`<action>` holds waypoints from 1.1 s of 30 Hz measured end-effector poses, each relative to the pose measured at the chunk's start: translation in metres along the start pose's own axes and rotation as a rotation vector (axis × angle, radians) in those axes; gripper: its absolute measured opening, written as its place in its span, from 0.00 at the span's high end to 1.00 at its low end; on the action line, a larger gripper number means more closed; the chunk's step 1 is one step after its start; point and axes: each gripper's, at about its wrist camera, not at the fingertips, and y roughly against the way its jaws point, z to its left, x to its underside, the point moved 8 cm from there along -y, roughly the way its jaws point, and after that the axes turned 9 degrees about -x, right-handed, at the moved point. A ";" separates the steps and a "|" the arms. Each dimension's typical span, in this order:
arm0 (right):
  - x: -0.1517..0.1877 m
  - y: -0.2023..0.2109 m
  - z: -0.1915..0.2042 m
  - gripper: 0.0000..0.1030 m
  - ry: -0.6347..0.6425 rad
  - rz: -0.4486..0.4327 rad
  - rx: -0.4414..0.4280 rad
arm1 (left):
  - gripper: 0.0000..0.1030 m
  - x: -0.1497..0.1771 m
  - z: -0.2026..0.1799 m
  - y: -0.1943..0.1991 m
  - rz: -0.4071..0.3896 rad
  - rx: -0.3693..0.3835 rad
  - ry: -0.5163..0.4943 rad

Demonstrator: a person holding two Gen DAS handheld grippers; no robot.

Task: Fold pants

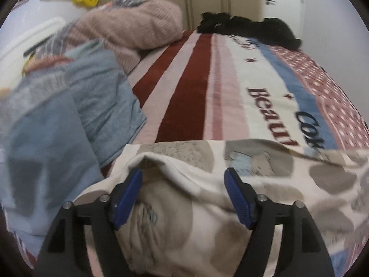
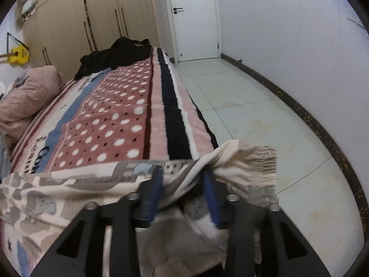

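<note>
Through the left wrist camera we see our left gripper [image 1: 183, 177] spread wide over the cream, grey-patterned pants [image 1: 189, 210] lying across the near end of the bed [image 1: 184, 78] — its blue pads [image 1: 129, 196] straddle a raised fold without pinching it, with a heap of light blue clothing [image 1: 69, 106] just to the left, a pink pillow [image 1: 129, 27] beyond and a black garment [image 1: 249, 30] at the far end. Through the right wrist camera, our right gripper [image 2: 183, 175] sits at the bed's floor-side edge with its pads partly closed around a bunch of the pants [image 2: 69, 191] — the ribbed cuff [image 2: 251, 166] hangs out past them over the tiled floor [image 2: 242, 106].
</note>
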 end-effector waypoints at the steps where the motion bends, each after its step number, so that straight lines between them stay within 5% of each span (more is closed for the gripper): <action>1: 0.004 0.008 0.006 0.59 0.018 -0.003 -0.004 | 0.30 0.001 -0.001 0.009 -0.016 0.002 -0.010; 7: 0.027 0.048 0.069 0.57 0.178 -0.032 -0.123 | 0.29 0.005 -0.030 0.068 -0.099 0.150 -0.055; 13: 0.057 0.030 0.144 0.75 0.282 0.080 -0.356 | 0.29 0.036 -0.101 0.068 -0.007 0.321 -0.188; 20: 0.093 -0.018 0.179 0.87 0.320 0.225 -0.407 | 0.36 0.064 -0.131 0.016 0.108 0.309 -0.247; 33: 0.044 -0.079 0.160 0.93 0.285 0.247 -0.294 | 0.36 -0.001 -0.130 -0.045 0.079 0.222 -0.188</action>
